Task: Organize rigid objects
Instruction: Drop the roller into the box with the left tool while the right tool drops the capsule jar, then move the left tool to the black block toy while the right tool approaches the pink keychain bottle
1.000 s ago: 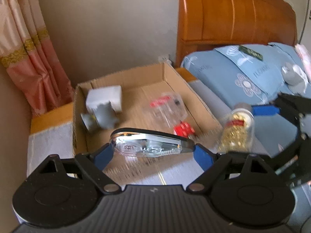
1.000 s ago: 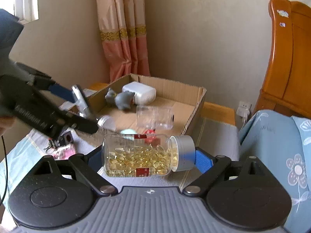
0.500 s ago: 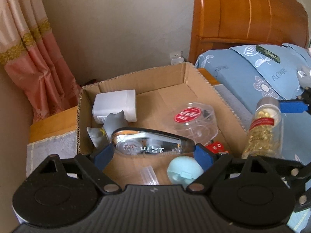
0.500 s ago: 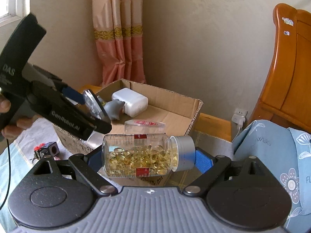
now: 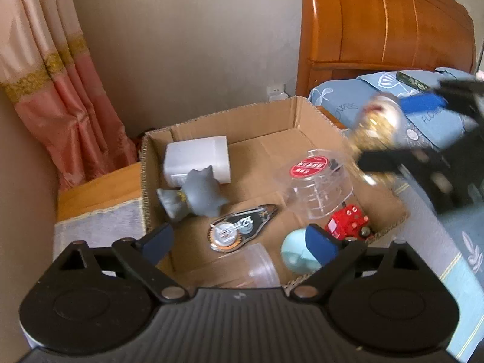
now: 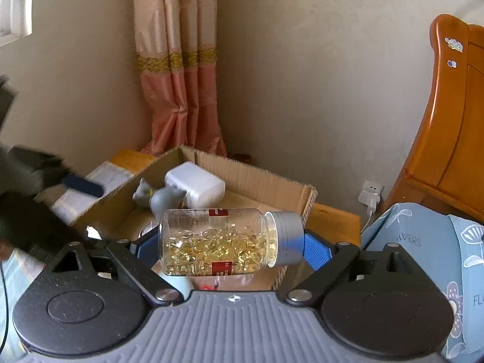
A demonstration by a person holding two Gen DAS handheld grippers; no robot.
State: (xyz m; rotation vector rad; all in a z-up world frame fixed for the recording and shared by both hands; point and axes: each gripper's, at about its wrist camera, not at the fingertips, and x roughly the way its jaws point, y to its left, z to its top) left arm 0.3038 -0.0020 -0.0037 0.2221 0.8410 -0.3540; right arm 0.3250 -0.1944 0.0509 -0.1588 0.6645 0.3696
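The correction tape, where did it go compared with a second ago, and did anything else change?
The left gripper let go of the correction tape, which now lies on the floor of the cardboard box; its jaws are opening with nothing between them. The right gripper carried the capsule bottle closer over the box. It still holds the bottle sideways, and the other items stayed in the box.

Capsule bottle held sideways; correction tape flat in cardboard box, prob.

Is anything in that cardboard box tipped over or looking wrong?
Nothing looks spilled or broken. Inside the cardboard box, the clear round tub and grey toy figure lie tipped, loosely jumbled. The capsule bottle is held sideways, cap on.
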